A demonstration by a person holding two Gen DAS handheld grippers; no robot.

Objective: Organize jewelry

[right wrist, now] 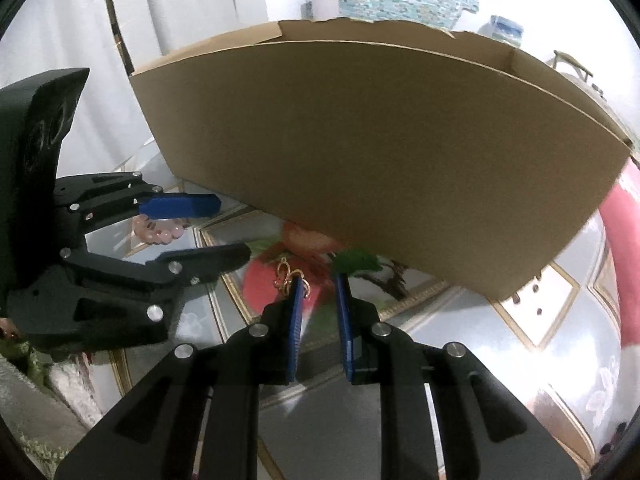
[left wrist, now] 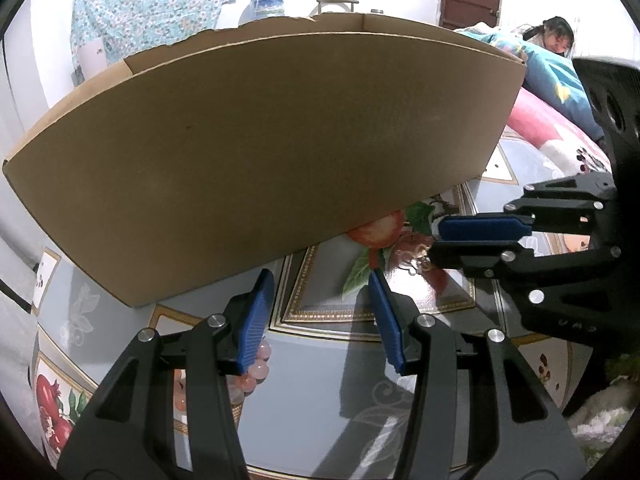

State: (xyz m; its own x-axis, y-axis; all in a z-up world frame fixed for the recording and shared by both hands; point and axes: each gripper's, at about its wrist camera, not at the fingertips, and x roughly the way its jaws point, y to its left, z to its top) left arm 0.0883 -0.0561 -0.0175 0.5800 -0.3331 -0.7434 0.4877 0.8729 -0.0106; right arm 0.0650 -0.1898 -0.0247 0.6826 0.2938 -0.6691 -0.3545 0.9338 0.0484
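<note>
Lifting the gold trinket (right wrist: 289, 278) cleanly means closing squarely on it, since only the tip of one blue finger of the right gripper (right wrist: 319, 280) touches it; the fingers stand narrowly parted with nothing pinched between them. It looks like a thin looped wire piece – an earring or clasp, though the view is too blurred to say which – lying on the glossy fruit-printed cloth (right wrist: 460, 380) of the desk, just before the cardboard box (right wrist: 380, 140). The pink bead bracelet (right wrist: 160, 233), smooth round translucent beads, lies beside the left gripper (left wrist: 322, 280), whose ribbed fingers are half spread and empty – one finger hides part of it. The box is plain matte board, open-topped with a torn rim, presumably the destination. A light wire piece may skid on the slick cloth.
</note>
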